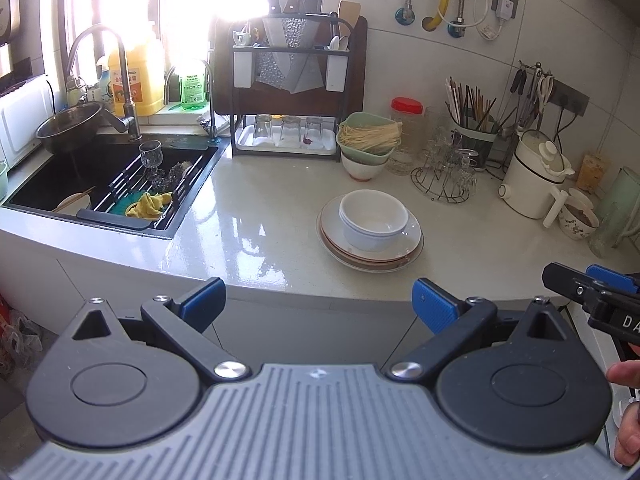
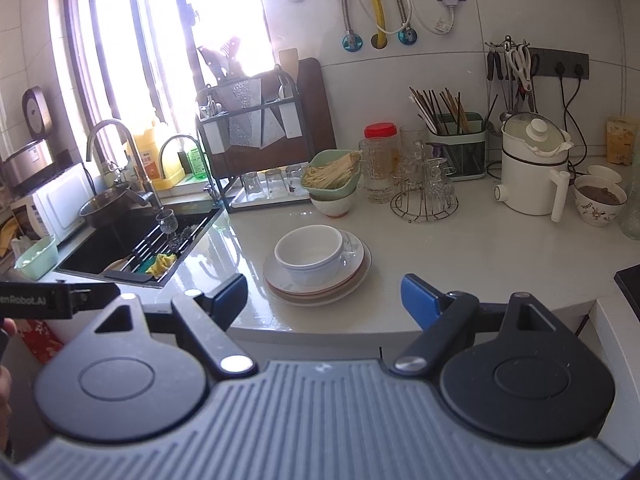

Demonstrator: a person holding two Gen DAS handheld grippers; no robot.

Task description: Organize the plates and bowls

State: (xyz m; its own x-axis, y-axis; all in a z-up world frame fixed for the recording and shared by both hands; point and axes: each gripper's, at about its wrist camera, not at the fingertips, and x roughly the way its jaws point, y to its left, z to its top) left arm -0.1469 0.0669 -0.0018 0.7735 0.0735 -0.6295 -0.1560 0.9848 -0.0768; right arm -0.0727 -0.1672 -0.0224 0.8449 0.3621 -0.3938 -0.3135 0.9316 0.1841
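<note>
A white bowl (image 1: 374, 218) (image 2: 310, 254) with thin blue lines sits on a stack of white plates (image 1: 408, 250) (image 2: 354, 268) in the middle of the pale counter. My left gripper (image 1: 319, 302) hangs open in front of the counter edge, short of the stack, with nothing between its blue pads. My right gripper (image 2: 324, 298) is also open and empty, just before the same edge, and the stack shows between its fingers. Farther back, a green bowl of dry noodles (image 1: 369, 136) (image 2: 330, 176) rests on a white bowl (image 1: 363, 166) (image 2: 333, 204).
A black sink (image 1: 56, 176) (image 2: 100, 252) at the left holds a roll-up rack, a stemmed glass, a yellow cloth and a bowl with chopsticks. A dark rack (image 1: 292, 92) with knives and upturned glasses stands behind. A wire stand of glasses (image 1: 448, 172), a chopstick holder (image 2: 456, 148) and a white kettle (image 2: 532, 172) fill the right.
</note>
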